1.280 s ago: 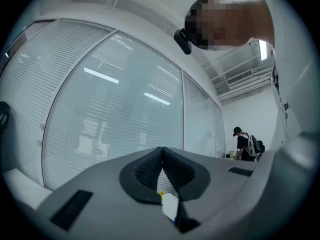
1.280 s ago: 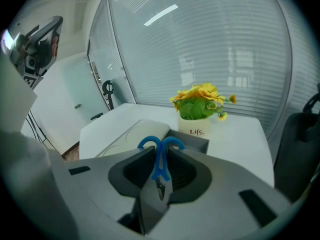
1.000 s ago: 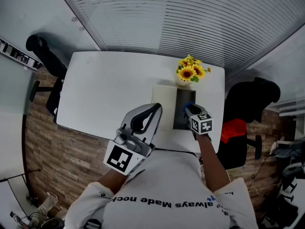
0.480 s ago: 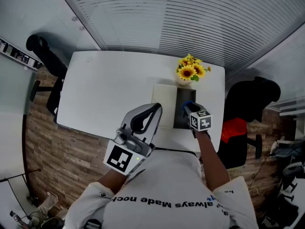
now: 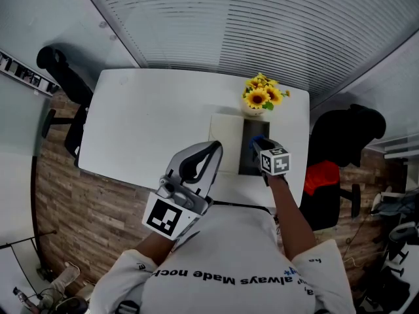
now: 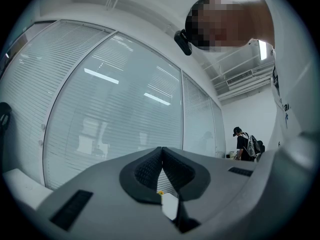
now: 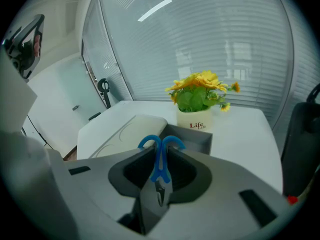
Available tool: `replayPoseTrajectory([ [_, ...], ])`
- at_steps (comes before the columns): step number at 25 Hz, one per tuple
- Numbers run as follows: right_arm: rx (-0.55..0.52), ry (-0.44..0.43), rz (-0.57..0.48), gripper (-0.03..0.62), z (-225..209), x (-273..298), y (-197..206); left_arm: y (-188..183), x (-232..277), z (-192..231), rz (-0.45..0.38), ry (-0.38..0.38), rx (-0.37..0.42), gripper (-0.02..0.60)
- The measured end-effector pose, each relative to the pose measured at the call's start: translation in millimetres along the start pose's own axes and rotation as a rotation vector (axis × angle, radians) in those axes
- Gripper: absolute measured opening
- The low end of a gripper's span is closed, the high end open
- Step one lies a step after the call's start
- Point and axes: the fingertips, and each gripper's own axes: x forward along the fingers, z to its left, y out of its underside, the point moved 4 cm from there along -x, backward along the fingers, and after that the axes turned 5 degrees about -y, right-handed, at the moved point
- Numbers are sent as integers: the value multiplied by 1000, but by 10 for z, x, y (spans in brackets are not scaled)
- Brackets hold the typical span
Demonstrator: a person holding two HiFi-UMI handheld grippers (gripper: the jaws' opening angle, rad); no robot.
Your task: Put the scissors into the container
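Right claw (image 7: pixel 160 153): clenched on the scissors (image 7: pixel 160 166), which stand edge-on between the two pads. The blue handle loops point to 12 o'clock, away from the camera, and the metal blades run back toward it.

In the head view the right claw (image 5: pixel 258 145) sits over the dark grey container (image 5: pixel 251 131), toward its 6 o'clock half. The scissors are in the claw's grip, not lying in the container. I cannot tell whether they touch its rim or floor.

The container (image 7: pixel 199 137) is a long open box on the white table (image 5: pixel 150 120), near the table's 3 o'clock end. A flat white board (image 5: pixel 224 139) lies just beside the container at its 9 o'clock. A white pot of yellow flowers (image 5: pixel 261 98) stands at its 12 o'clock, close to the far wall; the pot (image 7: pixel 195 120) carries print.

Left claw (image 6: pixel 161 158): clenched, pads meeting, nothing between them. In the head view the left claw (image 5: pixel 213 148) is at 9 o'clock of the board. Its camera looks at a glass wall with blinds (image 6: pixel 115 104).
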Motion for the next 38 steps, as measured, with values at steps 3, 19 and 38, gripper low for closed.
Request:
replayPoseTrajectory([
  [3,9,0,6,91,-14,37,11,9,-16,6,2,-4,1,20],
  [19,66,9,53,91,-94,237,-5,7,-38,1,3,-15,5,20],
  [38,93,42,109,91,-143,388,9,-23,-51,41,6,-16,3,20],
])
